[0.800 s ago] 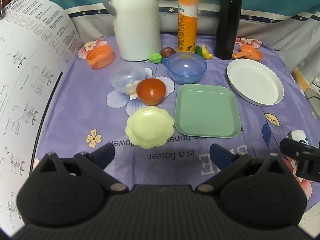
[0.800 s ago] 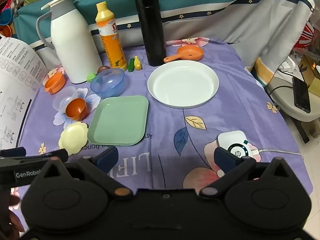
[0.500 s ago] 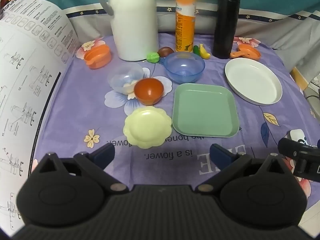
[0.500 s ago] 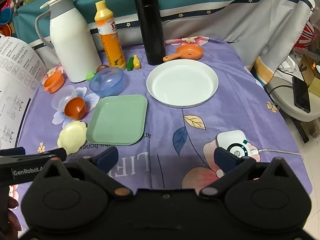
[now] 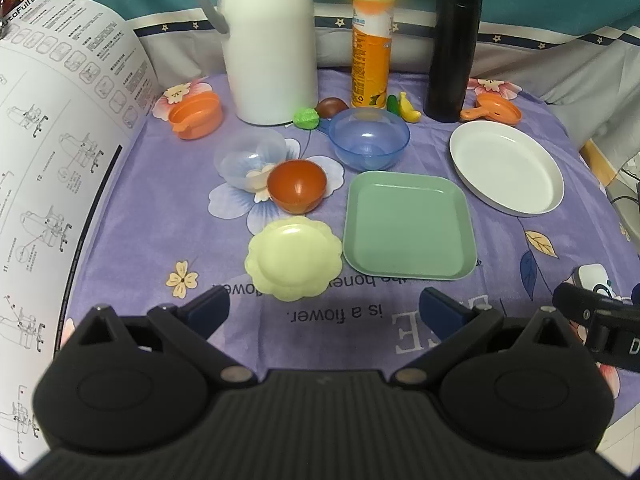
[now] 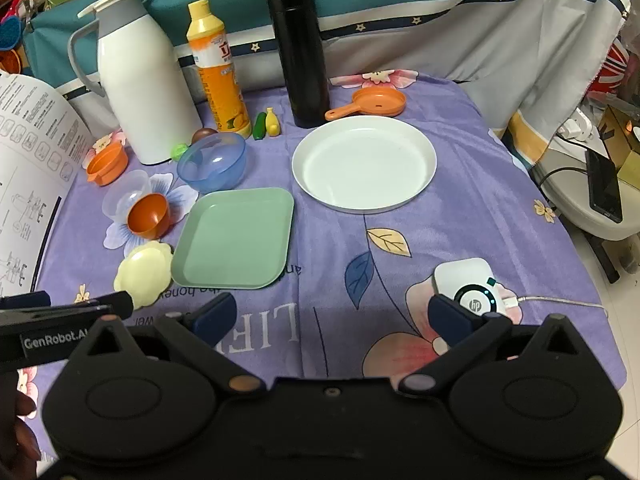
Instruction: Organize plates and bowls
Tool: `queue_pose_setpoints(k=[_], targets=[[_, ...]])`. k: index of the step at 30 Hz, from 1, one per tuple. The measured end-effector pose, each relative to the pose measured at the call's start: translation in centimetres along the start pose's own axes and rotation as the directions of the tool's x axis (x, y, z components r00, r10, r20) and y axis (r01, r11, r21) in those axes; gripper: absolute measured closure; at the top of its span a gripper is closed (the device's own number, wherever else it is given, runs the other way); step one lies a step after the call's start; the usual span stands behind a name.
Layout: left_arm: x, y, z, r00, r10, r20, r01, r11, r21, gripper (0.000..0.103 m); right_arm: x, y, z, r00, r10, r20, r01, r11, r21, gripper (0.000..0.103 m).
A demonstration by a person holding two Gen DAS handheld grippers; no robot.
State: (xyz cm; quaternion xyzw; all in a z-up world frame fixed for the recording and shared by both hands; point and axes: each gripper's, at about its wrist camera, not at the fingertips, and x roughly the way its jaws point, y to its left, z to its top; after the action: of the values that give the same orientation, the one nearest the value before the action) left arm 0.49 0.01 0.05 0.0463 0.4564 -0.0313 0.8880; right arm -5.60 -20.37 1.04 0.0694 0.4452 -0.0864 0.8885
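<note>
Here, the left wrist view comes first.
Left gripper [image 5: 324, 310]: jaws spread wide, nothing between them, hovering over bare purple cloth [image 5: 132, 240] near the table's front.
Plates: three. A yellow scalloped plate [image 5: 294, 258] lies just ahead of the fingers, the green square plate [image 5: 408, 226] just beside it on the right, and the white round plate [image 5: 506, 172] sits apart at the right, close to the cloth's edge.
Bowls: three. The clear bowl [image 5: 250, 158], the red-orange bowl [image 5: 297, 186] touching it, and the blue bowl [image 5: 369, 138] behind the green plate.
Upright containers: three along the back: white jug [image 5: 270, 40], orange bottle [image 5: 372, 44], black flask [image 5: 452, 52].
Left edge: a printed instruction sheet [image 5: 52, 160] curls up over the cloth.
Open room: a bare strip of cloth between the plates and the fingers.

Right wrist view.
Right gripper [image 6: 334, 316]: jaws wide apart and empty, over the cloth's front.
Plates: the same three; the white one [image 6: 364, 164] lies straight ahead, the green [image 6: 236, 238] left of it, the yellow [image 6: 142, 272] at far left.
Small orange pieces: two, a toy pan [image 6: 378, 103] at the back and a cup [image 6: 107, 163] at the left.
White puck device [image 6: 468, 286]: one, by the right finger, its cable running off the right side.
Open room: the wide bare cloth right of the white plate, reaching the table's right edge.
</note>
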Motion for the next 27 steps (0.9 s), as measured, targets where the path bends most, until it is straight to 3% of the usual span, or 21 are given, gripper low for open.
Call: queue_pose_setpoints(k=[27], targets=[[0.32,-0.2,0.11,1.0,0.007,-0.003,-0.007,1.0,0.0,0.0,0.81,-0.13,-0.06,1.0,0.001,-0.02,-0.001,1.0,0.005,0.0]])
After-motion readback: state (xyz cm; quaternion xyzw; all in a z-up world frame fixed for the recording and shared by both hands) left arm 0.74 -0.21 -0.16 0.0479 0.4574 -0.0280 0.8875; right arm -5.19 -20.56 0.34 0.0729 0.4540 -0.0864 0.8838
